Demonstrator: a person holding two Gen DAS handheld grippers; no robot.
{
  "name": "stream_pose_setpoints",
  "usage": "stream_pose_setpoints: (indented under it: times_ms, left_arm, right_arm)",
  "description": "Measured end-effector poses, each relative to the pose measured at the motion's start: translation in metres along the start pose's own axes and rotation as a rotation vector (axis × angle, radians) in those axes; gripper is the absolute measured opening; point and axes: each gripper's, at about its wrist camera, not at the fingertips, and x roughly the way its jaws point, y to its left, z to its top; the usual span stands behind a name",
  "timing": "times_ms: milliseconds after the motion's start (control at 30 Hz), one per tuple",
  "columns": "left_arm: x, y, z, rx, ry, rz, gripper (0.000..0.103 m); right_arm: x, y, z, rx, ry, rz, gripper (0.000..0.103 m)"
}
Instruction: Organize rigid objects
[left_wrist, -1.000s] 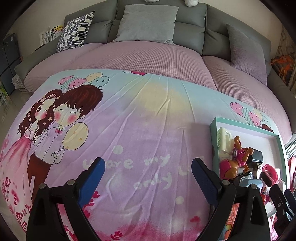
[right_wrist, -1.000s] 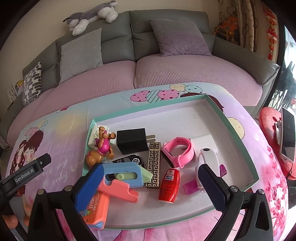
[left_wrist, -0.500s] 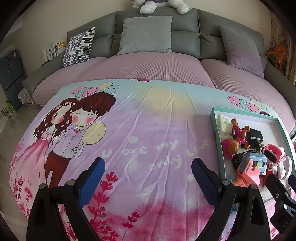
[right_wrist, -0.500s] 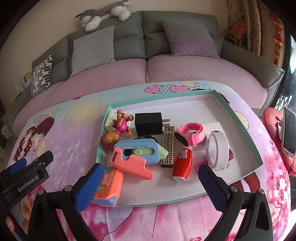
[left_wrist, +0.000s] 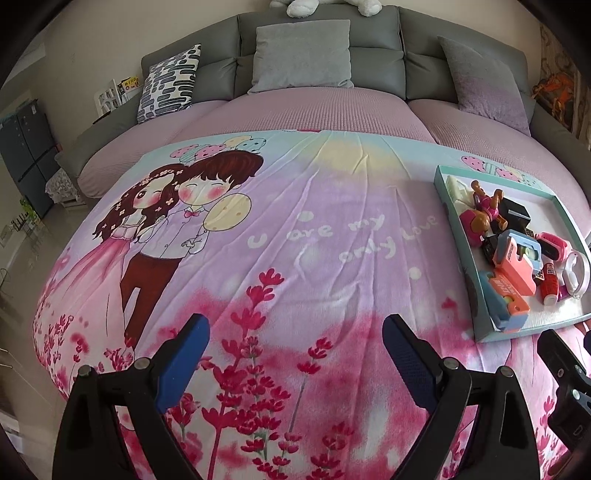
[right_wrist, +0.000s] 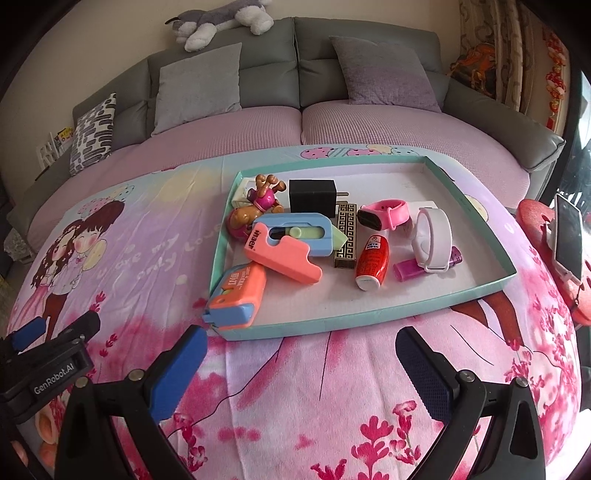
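Left claw (left_wrist: 295, 350): wide open, empty, over the pink flowered part of the cloth, well apart from the tray
Right claw (right_wrist: 301, 363): wide open, empty, just in front of the tray's near rim
Surface: covered by a cartoon-print cloth (left_wrist: 295, 229) with a drawn couple and lettering
Tray (right_wrist: 476, 288): shallow, teal-rimmed, white inside, flat on the cloth; items crowd its left half
Toy (right_wrist: 258, 206): brown and pink figure, far left corner of the tray, lying against a cream block (right_wrist: 242, 190)
Charger (right_wrist: 312, 195): black cube, prongs pointing right, just right of the toy
Cutter (right_wrist: 299, 236): blue case with a green slider, partly under a salmon piece (right_wrist: 284, 260)
Box (right_wrist: 236, 295): orange and blue, at the near left corner, leaning over the rim
Lighter (right_wrist: 345, 236): gold and black key pattern, between cutter and bottle
Bottle (right_wrist: 373, 264): red, lying on its side, white cap toward the camera
Bands: pink band (right_wrist: 384, 214) behind, white band (right_wrist: 434, 236) lying over a purple lighter (right_wrist: 406, 267)
Sofa (right_wrist: 332, 81): grey with cushions, behind the surface; a plush dog (right_wrist: 218, 22) lies on its back
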Motion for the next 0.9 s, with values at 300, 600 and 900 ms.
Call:
stream_pose_setpoints:
  times_ms: [300, 600, 900]
  left_arm:
    - [-0.012, 0.004, -0.021, -0.017, -0.015, -0.046, 0.095]
    - [-0.017, 0.008, -0.037, -0.005, -0.011, -0.050, 0.095]
    - [-0.010, 0.009, -0.049, -0.007, 0.005, -0.048, 0.095]
  right_arm:
    - [-0.009, 0.000, -0.025, -0.009, -0.012, -0.028, 0.103]
    - [-0.013, 0.005, -0.033, -0.021, -0.029, -0.026, 0.103]
    - [-0.012, 0.006, -0.035, -0.021, -0.039, -0.028, 0.103]
